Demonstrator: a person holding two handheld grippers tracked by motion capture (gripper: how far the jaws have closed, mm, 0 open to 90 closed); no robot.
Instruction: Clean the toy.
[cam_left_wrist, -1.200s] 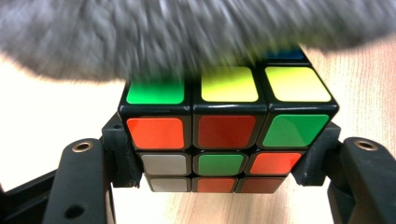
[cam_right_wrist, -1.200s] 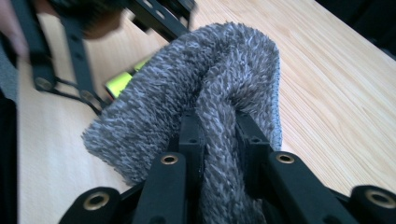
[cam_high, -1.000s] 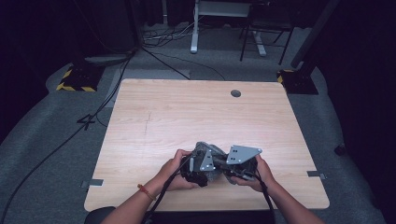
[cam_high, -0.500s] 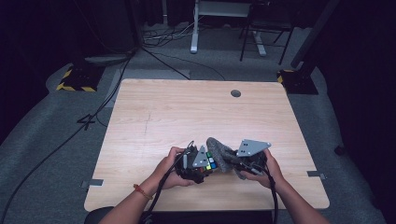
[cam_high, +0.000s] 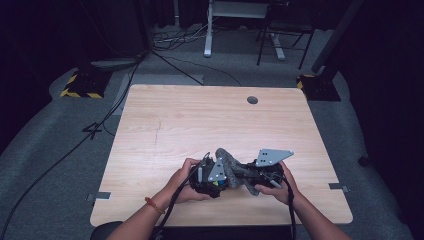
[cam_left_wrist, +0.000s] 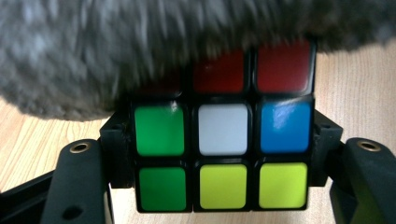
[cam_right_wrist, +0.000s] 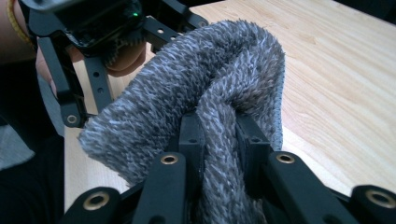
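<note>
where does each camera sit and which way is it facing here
High view: fixed above the person's side, looking forward and down on the light wooden table; forearms, hands, left gripper and right gripper enter from below.
Left gripper view: rides that gripper, looking along its black jaws at the clamped multicoloured puzzle cube.
Right gripper view: rides that gripper, looking along its jaws at the pinched fuzzy grey cloth; fingers behind.
Shared: cloth and tabletop.

black grippers, bare forearms

both arms bare, thin orange-red band on left wrist; left gripper (cam_high: 212, 177) and right gripper (cam_high: 260, 175) black, each with grey three-cornered plate on top, black cable trailing; jaw arms have brass-ringed screw holes, green led on left body
</note>
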